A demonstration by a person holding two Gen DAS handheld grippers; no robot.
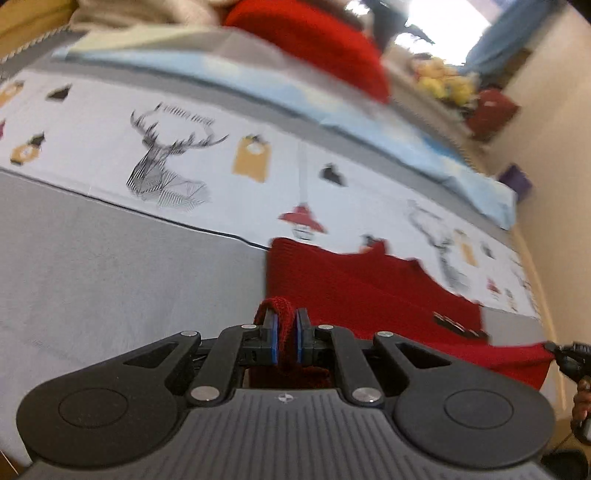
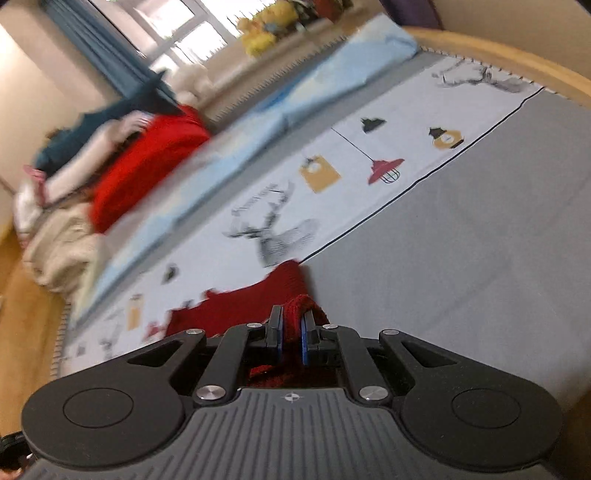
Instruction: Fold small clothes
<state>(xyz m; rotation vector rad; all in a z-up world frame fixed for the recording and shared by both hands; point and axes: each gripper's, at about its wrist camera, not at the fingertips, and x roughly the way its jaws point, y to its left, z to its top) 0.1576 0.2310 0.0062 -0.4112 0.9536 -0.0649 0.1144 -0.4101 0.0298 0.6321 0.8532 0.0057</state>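
a: where is the red knitted garment [image 1: 369, 291] just now?

b: on the bed, lying across the line where the grey sheet [image 1: 110, 266] meets the white printed cover [image 1: 258, 192] with the deer heads and lamps on it. the far part lies on the printed cover; the near edge is lifted and pulled out between the two tools.

a: what has the left tool [image 1: 287, 332] got?

b: its blue pads are nearly together and pinch a bunched corner of the red knit, which loops up over the tips.

a: and the right tool [image 2: 291, 332]?

b: the same: jaws almost shut, a fold of the red knit clamped between the blue pads and humped over them. in the left wrist view its tip shows at the right edge, pulling the cloth's other corner into a point.

a: anything else on the bed?

b: along the far edge lies a pale blue folded blanket [image 2: 332, 70], and at one end a heap of clothes [image 2: 147, 162] in bright red, cream and dark blue, all blurred. yellow soft toys [image 2: 262, 29] sit beyond the bed by the window.
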